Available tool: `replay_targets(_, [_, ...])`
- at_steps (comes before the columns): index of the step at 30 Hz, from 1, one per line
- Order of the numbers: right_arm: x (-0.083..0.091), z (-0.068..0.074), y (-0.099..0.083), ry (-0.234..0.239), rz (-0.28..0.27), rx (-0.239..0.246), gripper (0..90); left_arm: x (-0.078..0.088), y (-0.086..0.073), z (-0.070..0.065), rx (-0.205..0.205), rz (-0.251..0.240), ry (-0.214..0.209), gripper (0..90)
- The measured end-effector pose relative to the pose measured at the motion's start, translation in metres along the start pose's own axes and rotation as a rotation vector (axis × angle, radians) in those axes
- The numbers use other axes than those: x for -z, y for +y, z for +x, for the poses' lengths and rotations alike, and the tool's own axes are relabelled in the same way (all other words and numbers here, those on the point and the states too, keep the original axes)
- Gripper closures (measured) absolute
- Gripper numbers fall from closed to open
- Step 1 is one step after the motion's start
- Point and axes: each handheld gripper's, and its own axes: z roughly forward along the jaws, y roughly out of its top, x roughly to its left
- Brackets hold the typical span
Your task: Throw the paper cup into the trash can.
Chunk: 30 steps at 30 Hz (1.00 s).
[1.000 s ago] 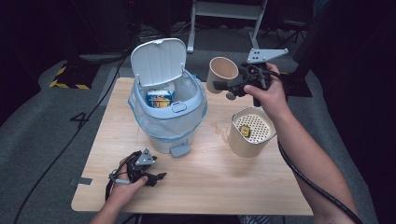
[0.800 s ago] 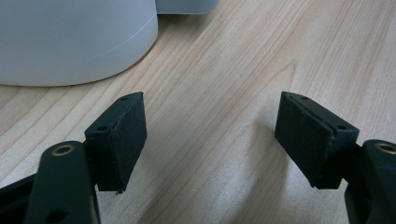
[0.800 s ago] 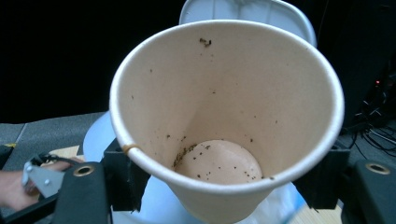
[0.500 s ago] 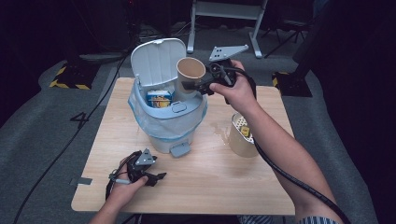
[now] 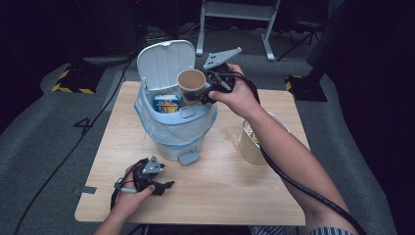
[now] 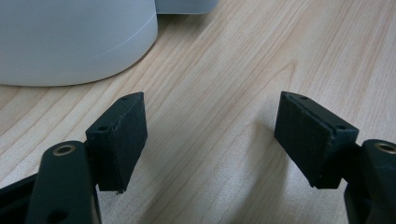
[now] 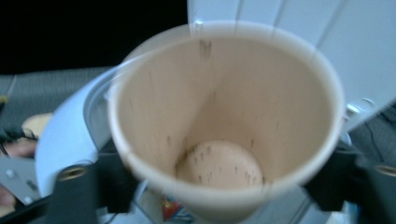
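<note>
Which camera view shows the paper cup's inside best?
The right gripper view: the paper cup faces the camera, its stained bottom plain. The high view shows it small, over the bin. The left gripper view shows table.

The right gripper (image 5: 203, 93) is raised with arm extended, fingers just opened wide; the left gripper (image 5: 164, 186) rests low, open.

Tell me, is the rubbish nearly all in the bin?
About halfway. Done: the bin's lid is up and a carton already lies inside. In hand: a paper cup sits between the right gripper's jaws above the bin. They have just been opening, so it looks ready to drop. Left: a second cup stands on the table.
</note>
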Motion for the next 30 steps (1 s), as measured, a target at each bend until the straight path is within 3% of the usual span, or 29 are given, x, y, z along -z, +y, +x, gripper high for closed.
replay_targets(3, [-0.002,0.002,0.0,-0.001,-0.017,0.02,21.0,0.0,0.0,0.0,0.0,-0.001,-0.001,25.7])
replay_targets(5, [0.002,0.003,0.001,-0.011,-0.03,0.029,13.0,0.0,0.0,0.0,-0.001,-0.001,-0.002,25.7])
replay_targets(7, [0.009,0.004,0.002,-0.008,-0.063,0.027,19.5,0.0,0.0,0.0,-0.001,-0.002,-0.004,25.7])
replay_targets(9, [0.016,0.004,0.002,-0.014,-0.089,0.007,15.7,0.0,0.0,0.0,-0.001,-0.002,-0.004,25.7])
replay_targets(13, [0.035,0.002,-0.001,-0.028,-0.11,-0.007,17.2,0.0,0.0,0.0,0.0,-0.002,-0.004,25.7])
replay_targets(21, [0.089,0.006,-0.019,-0.07,-0.095,-0.03,18.3,0.002,-0.002,0.004,-0.023,-0.004,-0.03,25.8])
replay_targets(30, [0.144,0.01,-0.062,-0.13,-0.07,-0.065,19.5,0.005,-0.005,0.006,-0.025,0.0,-0.027,26.0])
